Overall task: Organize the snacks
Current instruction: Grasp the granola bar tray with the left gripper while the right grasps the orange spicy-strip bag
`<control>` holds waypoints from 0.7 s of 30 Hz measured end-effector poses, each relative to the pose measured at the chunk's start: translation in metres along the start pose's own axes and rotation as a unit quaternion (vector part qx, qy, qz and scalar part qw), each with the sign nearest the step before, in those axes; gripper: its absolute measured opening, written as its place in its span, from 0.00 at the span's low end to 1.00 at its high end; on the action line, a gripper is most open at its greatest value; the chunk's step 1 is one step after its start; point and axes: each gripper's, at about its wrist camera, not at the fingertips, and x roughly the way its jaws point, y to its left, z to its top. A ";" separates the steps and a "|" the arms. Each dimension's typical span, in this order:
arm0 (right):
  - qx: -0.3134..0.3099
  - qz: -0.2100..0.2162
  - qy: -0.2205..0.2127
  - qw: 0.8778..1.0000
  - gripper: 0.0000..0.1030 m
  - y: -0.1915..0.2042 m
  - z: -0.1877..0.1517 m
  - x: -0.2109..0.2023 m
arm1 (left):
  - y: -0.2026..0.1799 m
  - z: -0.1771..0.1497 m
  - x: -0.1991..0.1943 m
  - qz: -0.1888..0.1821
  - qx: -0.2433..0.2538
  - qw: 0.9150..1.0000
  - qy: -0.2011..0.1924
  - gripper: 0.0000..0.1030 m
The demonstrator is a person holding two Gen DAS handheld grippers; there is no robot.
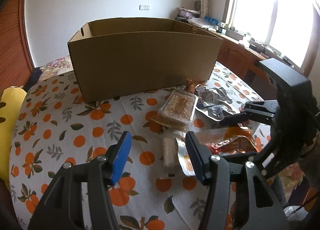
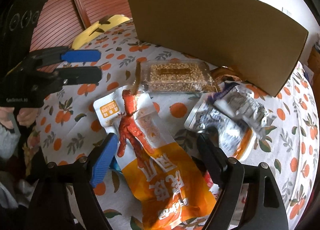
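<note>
A cardboard box (image 1: 144, 57) stands open-topped toward the far edge of a table under an orange-print cloth (image 1: 66, 130), and the snacks lie loose on the cloth in front of it, none visibly inside it. Just before the box's front wall sits a clear pack of seed brittle (image 2: 176, 78). Nearer, an orange-and-white pouch (image 2: 158, 158) printed with a red chicken foot lies flat, its far corner touching the brittle pack. To the right of the pouch, two crinkled silver bags (image 2: 230, 113) overlap one another near the box's right front corner. In the left wrist view a small pale wrapped bar (image 1: 170, 154) lies on the cloth beside a torn foil wrapper. The right gripper (image 2: 158, 158) hangs over the orange pouch with its jaws spread wide, one finger on each side of the pouch, grasping nothing. The left gripper (image 1: 158, 158) hovers above the cloth near the pale bar, likewise released and empty; from the right wrist it shows side-on at the left edge of the table. A yellow cushion (image 1: 10, 113) lies off the table's left edge, and a window (image 1: 280, 13) lights a cluttered wooden desk (image 1: 238, 49) behind.
</note>
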 end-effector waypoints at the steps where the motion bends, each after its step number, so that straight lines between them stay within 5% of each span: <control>1: -0.003 -0.001 0.002 1.000 0.80 0.001 0.000 0.000 | 0.000 0.000 0.001 -0.001 0.000 1.000 0.001 0.54; 5: -0.012 -0.006 0.005 1.000 0.67 0.002 0.000 -0.001 | -0.004 0.007 0.007 -0.011 0.008 1.000 0.001 0.54; 7: -0.010 0.009 0.003 1.000 0.37 0.004 0.000 -0.004 | -0.009 0.014 0.012 -0.015 0.021 1.000 0.004 0.54; 9: -0.009 -0.002 -0.005 1.000 0.21 0.006 0.000 -0.009 | -0.017 0.022 0.019 -0.022 0.035 0.999 0.009 0.54; 21: 0.013 -0.010 -0.043 0.999 0.11 -0.007 -0.010 -0.037 | -0.039 0.056 0.050 -0.041 0.079 0.996 0.031 0.54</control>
